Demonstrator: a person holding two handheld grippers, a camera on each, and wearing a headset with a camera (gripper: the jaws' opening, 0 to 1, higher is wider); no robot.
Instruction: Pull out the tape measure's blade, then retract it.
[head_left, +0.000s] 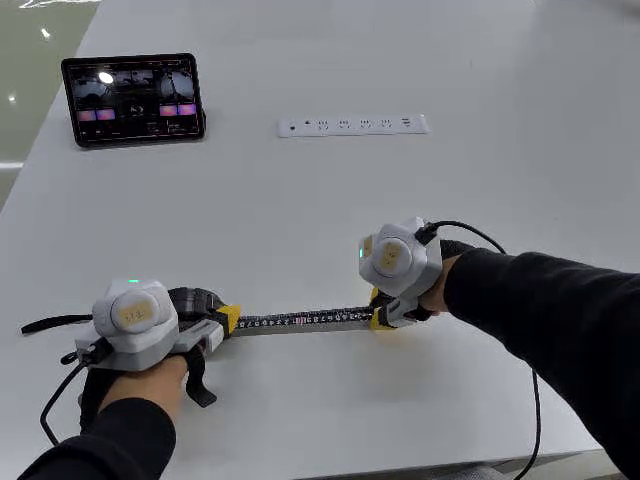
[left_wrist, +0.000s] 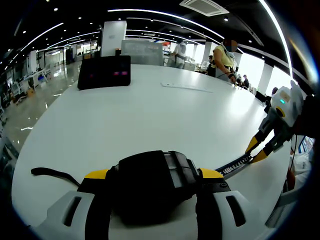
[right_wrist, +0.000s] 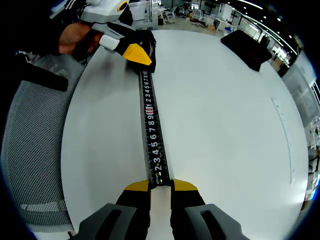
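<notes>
Black tape measure (head_left: 200, 300) shows its numbered blade (head_left: 300, 320) drawn out flat.

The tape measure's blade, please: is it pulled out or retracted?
Pulled out: the blade stretches across the table from the case in the left gripper to the right gripper.

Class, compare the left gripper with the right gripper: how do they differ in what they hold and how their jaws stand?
The left gripper is shut on the tape measure case; the right gripper is shut on the blade at its end. The left gripper's jaws stand wide apart around the case; the right gripper's jaws sit close together on the thin blade. Both have yellow-tipped jaws and hold opposite ends of the pulled-out tape.
</notes>
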